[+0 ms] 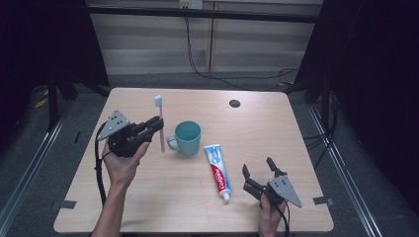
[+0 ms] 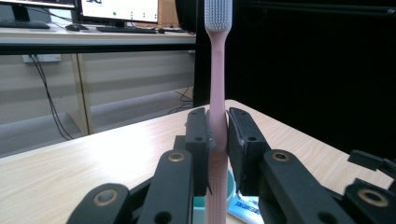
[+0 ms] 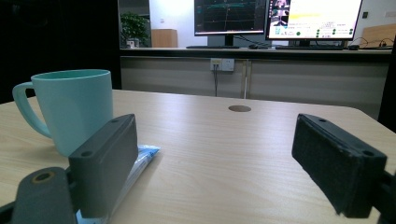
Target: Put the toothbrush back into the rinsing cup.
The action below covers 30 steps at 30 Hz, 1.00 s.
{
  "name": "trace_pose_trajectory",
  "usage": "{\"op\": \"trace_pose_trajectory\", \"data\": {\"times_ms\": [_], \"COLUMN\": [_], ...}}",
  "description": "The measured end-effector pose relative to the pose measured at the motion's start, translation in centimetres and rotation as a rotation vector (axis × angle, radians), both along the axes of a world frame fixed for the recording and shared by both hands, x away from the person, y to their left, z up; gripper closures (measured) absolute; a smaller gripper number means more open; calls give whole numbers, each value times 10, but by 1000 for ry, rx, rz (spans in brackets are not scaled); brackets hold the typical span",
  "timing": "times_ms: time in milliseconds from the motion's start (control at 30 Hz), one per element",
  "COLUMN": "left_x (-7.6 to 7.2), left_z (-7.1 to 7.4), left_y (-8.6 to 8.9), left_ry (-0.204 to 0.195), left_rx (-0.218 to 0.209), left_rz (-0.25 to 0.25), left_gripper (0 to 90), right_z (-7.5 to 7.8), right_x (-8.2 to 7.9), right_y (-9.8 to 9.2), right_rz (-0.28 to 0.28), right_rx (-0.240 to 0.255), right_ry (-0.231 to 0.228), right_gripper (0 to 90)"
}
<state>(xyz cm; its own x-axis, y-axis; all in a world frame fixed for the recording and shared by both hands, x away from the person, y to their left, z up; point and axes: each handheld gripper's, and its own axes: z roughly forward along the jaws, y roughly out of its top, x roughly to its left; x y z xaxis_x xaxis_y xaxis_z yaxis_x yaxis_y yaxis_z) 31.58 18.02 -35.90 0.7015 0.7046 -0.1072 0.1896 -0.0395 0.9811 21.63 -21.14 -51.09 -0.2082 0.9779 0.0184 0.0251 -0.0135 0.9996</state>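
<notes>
Left gripper [image 1: 154, 127], left of centre in the high view: jaws clamped on a pink toothbrush [image 1: 160, 123], held upright, bristles up, just left of the teal mug [image 1: 186, 138]. Right gripper [image 1: 259, 172], lower right: jaws spread, nothing between them. Toothpaste tube [image 1: 217, 170], centre: flat on the table [image 1: 276, 128], below the mug.

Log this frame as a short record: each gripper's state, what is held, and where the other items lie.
left gripper: shut on toothbrush
toothbrush: upright, bristles up, held left of the mug
right gripper: open, holds nothing, low near table's right front
mug: upright at table centre, handle toward left gripper
toothpaste: lying flat between mug and right gripper
table: light wood
</notes>
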Motion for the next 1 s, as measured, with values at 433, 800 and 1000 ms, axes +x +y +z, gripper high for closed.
{"op": "trace_pose_trajectory", "data": {"times_ms": [433, 800, 1000], "left_x": [28, 36, 39], "left_z": [6, 5, 9], "left_y": [-6, -13, -23], "left_ry": [31, 30, 11], "left_rx": [-91, -95, -85], "left_rz": [13, 23, 13], "left_gripper": [792, 792, 792], "right_z": [0, 0, 0], "right_x": [0, 0, 0], "right_y": [0, 0, 0], "right_rz": [1, 3, 3], "right_rx": [3, 2, 2], "right_ry": [0, 0, -4], "right_gripper": [137, 137, 137]}}
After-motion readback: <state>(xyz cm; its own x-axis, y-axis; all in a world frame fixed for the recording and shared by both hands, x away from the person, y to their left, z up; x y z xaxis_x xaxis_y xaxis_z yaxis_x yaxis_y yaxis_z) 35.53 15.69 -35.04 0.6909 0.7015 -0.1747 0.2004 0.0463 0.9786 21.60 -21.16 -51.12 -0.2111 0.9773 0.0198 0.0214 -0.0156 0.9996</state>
